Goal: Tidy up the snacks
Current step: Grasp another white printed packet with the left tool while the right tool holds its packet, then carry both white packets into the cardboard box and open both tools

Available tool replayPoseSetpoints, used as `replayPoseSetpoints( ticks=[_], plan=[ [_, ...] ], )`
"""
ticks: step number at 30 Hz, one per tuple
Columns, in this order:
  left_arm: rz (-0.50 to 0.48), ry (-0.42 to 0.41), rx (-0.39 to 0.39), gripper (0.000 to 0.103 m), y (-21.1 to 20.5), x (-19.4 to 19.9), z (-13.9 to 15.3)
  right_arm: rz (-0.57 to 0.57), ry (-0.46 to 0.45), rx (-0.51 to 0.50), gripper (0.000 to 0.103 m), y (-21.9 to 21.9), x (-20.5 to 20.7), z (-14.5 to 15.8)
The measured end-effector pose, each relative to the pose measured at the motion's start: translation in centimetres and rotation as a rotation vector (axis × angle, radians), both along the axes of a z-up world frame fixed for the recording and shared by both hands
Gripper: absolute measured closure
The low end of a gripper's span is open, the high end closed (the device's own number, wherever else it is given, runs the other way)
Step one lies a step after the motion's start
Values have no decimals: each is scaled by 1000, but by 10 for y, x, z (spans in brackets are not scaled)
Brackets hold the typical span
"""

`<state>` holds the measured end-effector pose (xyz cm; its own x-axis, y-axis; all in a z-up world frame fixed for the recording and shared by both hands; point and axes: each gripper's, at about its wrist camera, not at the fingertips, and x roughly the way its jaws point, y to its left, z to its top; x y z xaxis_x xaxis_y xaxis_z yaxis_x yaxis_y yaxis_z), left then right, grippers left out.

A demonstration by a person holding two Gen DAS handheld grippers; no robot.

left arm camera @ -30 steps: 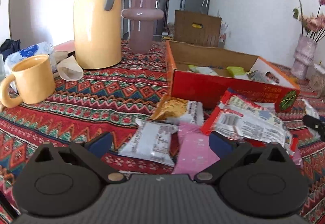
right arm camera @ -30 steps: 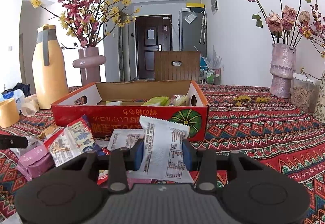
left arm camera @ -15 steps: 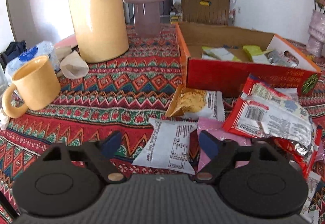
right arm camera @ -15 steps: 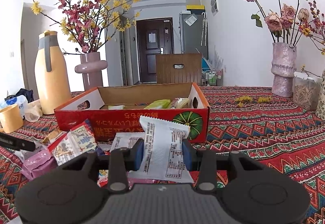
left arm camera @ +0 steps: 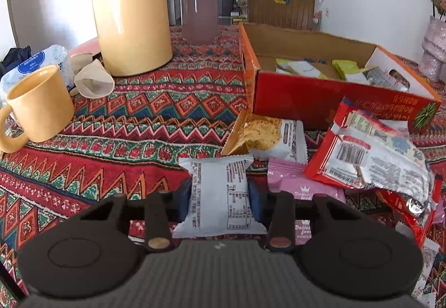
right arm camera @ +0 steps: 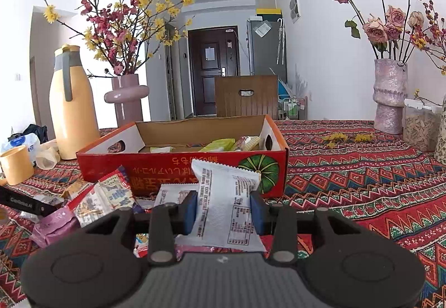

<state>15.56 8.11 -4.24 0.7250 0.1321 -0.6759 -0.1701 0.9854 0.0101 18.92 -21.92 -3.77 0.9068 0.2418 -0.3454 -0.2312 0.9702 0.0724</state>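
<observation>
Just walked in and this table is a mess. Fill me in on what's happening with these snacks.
A person is sorting snacks into the red cardboard box, a handheld gripper in each hand. The right gripper holds one white snack packet upright in front of the box. The left gripper has just been closing its jaws on another white packet on the tablecloth. More loose packets lie beside it.

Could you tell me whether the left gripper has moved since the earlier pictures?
Yes. The left gripper has come forward toward the red box, and its jaws have just been closing, now on the white snack packet.
</observation>
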Motion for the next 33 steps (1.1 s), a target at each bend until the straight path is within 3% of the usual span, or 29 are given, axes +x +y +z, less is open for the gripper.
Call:
replayPoseSetpoints(
  ticks=[12,20,33],
  plan=[
    [-13,-115,5,61,-12,-15,31,-1,-10,-22,65,5,-3,2],
    [-49,-188,10,61,-33,-10,60,33,-60,-24,65,7,-5,30],
    [-51,-304,32,61,-63,29,105,38,-111,-47,65,18,47,71]
  ],
)
